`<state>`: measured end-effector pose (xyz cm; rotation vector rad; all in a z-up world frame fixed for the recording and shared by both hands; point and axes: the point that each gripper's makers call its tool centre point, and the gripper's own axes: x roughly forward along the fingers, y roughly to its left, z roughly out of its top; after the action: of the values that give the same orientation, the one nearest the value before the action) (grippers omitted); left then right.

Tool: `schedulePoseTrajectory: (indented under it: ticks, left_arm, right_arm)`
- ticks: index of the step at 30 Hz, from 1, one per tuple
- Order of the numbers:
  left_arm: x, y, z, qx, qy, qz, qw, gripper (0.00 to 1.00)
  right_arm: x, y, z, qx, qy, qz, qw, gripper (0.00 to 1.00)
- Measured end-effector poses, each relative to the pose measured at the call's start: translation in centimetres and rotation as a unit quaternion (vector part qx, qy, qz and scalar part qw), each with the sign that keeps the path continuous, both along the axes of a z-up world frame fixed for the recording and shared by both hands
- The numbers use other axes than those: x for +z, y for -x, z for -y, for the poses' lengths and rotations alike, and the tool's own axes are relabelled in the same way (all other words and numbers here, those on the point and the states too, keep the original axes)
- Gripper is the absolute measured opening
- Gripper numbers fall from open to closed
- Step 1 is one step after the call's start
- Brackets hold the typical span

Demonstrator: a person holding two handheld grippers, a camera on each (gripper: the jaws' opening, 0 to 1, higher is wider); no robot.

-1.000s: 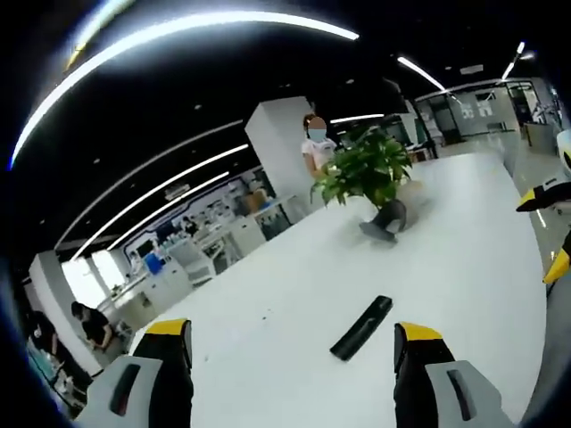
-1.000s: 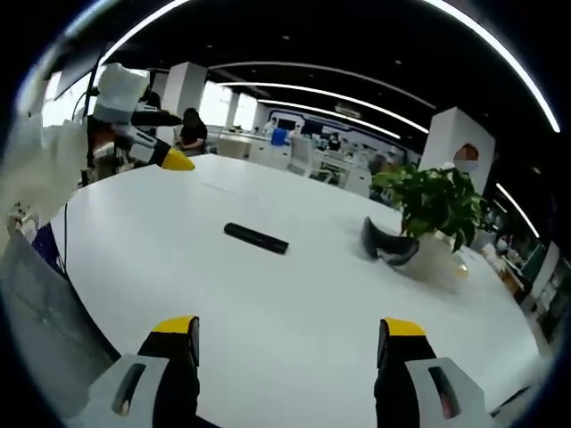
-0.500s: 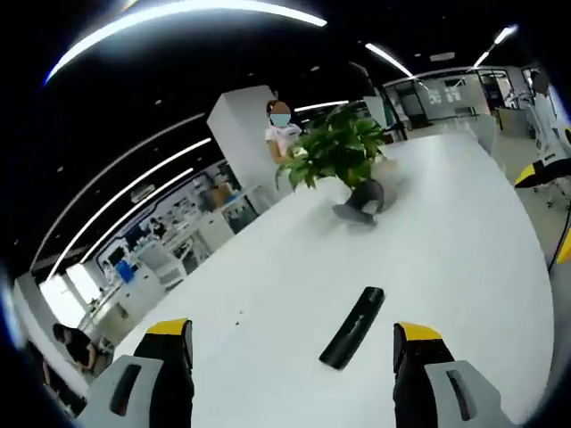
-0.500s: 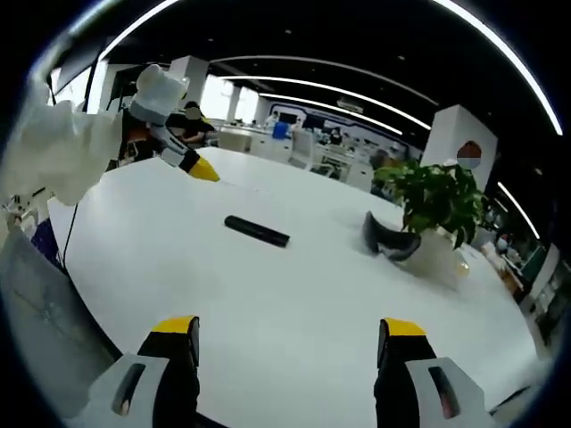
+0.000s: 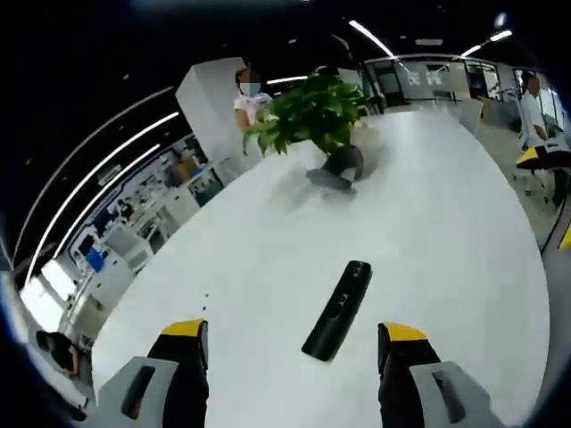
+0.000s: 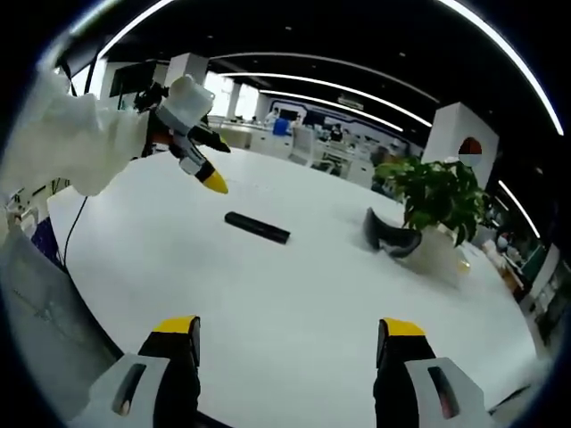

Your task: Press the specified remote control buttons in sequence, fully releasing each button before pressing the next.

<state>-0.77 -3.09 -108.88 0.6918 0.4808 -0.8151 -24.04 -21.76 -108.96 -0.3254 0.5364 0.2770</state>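
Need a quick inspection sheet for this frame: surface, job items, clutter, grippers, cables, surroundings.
Surface: white table, large, rounded edge, mostly bare.
Job's things: black remote control lying flat, untouched, ahead of the left gripper.
Clutter: potted plant with a dark curved object beside it, apart from the remote.
Grippers: left gripper open, jaws either side of the remote's near end, not touching. Right gripper open, over bare table. The left gripper's yellow tip hovers above the table near the remote in the right gripper view.
Cables: dark cable hanging at the table edge.
Surroundings: open office, ceiling light strips, people in the background.
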Motion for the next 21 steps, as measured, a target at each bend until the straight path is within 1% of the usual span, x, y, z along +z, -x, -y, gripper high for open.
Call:
schedulePoseTrajectory:
  ticks: [1, 3, 4, 5, 6, 7, 8, 10, 12, 15, 19, 20, 21]
  left_arm:
    - [-0.5, -0.2, 0.1, -0.008, -0.015, -0.004, 0.9999, 0.77]
    - [-1.0, -0.4, 0.5, -0.017, -0.017, -0.013, 0.9996, 0.74]
    - [-1.6, -0.4, 0.7, -0.025, -0.025, -0.028, 0.9990, 0.74]
    - [-2.0, -0.5, 0.7, -0.028, -0.033, -0.034, 0.9985, 0.74]
    - [-2.6, -0.8, 0.6, -0.031, -0.054, -0.039, 0.9973, 0.72]
    - [-3.0, -1.0, 0.5, -0.034, -0.066, -0.041, 0.9964, 0.72]
    - [-3.4, -1.0, 0.7, -0.038, -0.071, -0.047, 0.9957, 0.71]
    - [-4.3, -0.9, 1.0, -0.043, -0.080, -0.070, 0.9934, 0.69]
    - [-5.2, -1.0, 1.1, -0.050, -0.098, -0.093, 0.9896, 0.68]
    - [-6.5, -1.2, 1.2, -0.066, -0.120, -0.107, 0.9849, 0.68]
    - [-7.9, -1.7, 1.5, -0.077, -0.140, -0.122, 0.9796, 0.68]
    - [-8.2, -1.9, 1.4, -0.079, -0.152, -0.124, 0.9775, 0.68]
    - [-8.4, -2.4, 0.9, -0.078, -0.176, -0.115, 0.9746, 0.68]
  right_arm:
    - [0.0, 0.0, 0.0, 0.000, 0.001, -0.001, 1.0000, 0.80]
    - [-0.1, 0.0, 0.0, 0.001, 0.001, -0.001, 1.0000, 0.80]
    - [-0.1, 0.0, 0.0, 0.001, 0.001, -0.002, 1.0000, 0.80]
    - [-0.2, 0.0, 0.0, 0.001, 0.003, -0.004, 1.0000, 0.80]
    - [-0.2, 0.1, -0.1, 0.002, 0.004, -0.006, 1.0000, 0.80]
    - [-0.2, 0.1, -0.1, 0.002, 0.004, -0.006, 1.0000, 0.80]
    - [-0.2, 0.1, -0.1, 0.003, 0.004, -0.006, 1.0000, 0.80]
    - [-0.3, 0.1, -0.1, 0.003, 0.005, -0.008, 1.0000, 0.80]
    - [-0.3, 0.1, -0.1, 0.002, 0.006, -0.009, 0.9999, 0.80]
    - [-0.4, 0.1, 0.0, 0.001, 0.006, -0.010, 0.9999, 0.80]
    - [-0.4, 0.1, -0.1, 0.003, 0.008, -0.012, 0.9999, 0.80]
    - [-0.4, 0.1, -0.1, 0.002, 0.008, -0.012, 0.9999, 0.80]
    - [-0.5, 0.1, -0.1, 0.002, 0.008, -0.013, 0.9999, 0.80]
